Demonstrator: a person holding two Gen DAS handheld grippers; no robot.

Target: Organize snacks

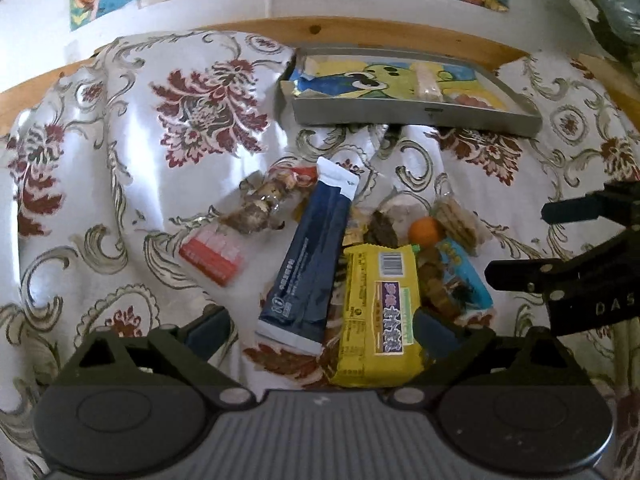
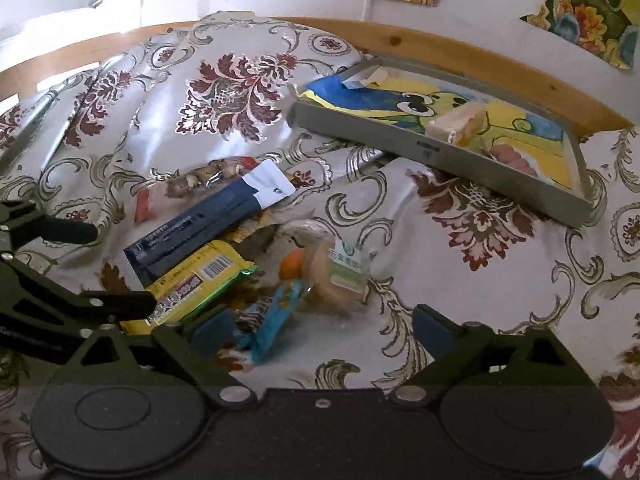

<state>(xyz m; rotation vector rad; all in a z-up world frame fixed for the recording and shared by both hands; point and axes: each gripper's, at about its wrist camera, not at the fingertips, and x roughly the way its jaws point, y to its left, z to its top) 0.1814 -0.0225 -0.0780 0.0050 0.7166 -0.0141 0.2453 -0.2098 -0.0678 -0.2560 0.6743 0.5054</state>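
Observation:
A pile of snacks lies on the flowered cloth: a long navy packet (image 1: 312, 256) (image 2: 200, 228), a yellow packet with a barcode (image 1: 380, 312) (image 2: 192, 284), a light-blue packet (image 1: 464, 280) (image 2: 276, 316), a small orange ball (image 1: 425, 231) (image 2: 294, 268), and a clear pack of biscuits (image 1: 456, 220). My left gripper (image 1: 320, 332) (image 2: 122, 268) is open, low over the near ends of the navy and yellow packets. The right gripper (image 2: 322, 332) (image 1: 518, 240) stands open too, its left finger beside the light-blue packet. Behind the pile, the grey tray (image 1: 400, 114) (image 2: 440, 148) holds a pale wrapped snack (image 2: 460, 122).
A red-and-pink packet (image 1: 212, 256) and a clear wrap of brown pieces (image 1: 260, 204) lie left of the pile. The cloth is wrinkled and rides up at the back left. A wooden rail (image 1: 316, 28) and a wall with pictures close off the far side.

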